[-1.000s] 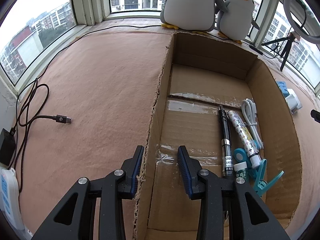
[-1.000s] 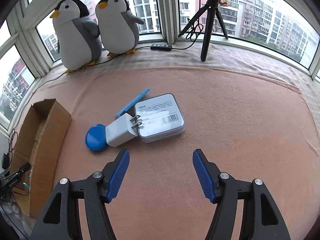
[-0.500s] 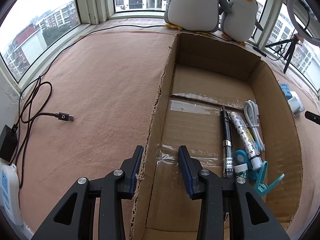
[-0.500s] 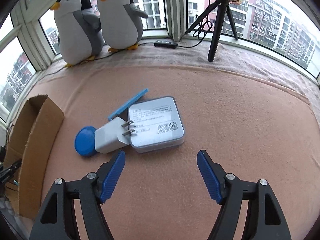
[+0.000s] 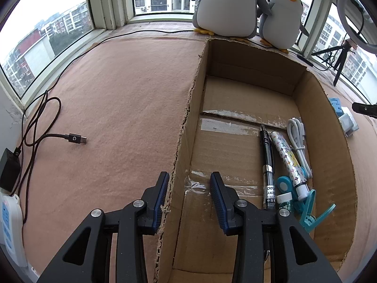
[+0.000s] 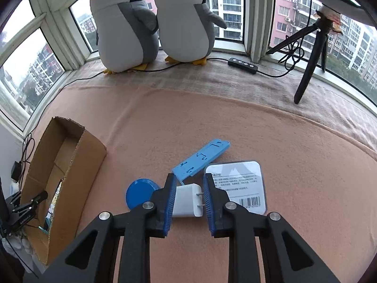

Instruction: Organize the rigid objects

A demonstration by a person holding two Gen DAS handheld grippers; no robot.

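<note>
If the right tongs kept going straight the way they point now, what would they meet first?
Probably the white charger, already between the right tongs, which have just been closing around it. Beyond it lies the blue phone stand. Whether the pads already press it is unclear.

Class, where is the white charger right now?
In the right wrist view, the charger lies between the right tongs, with the blue disc left and the grey case right.

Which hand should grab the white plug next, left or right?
Right. The right gripper has just been closing around the white plug, which sits between its fingers. The left gripper is busy: it straddles the cardboard box wall, far from the plug.
</note>
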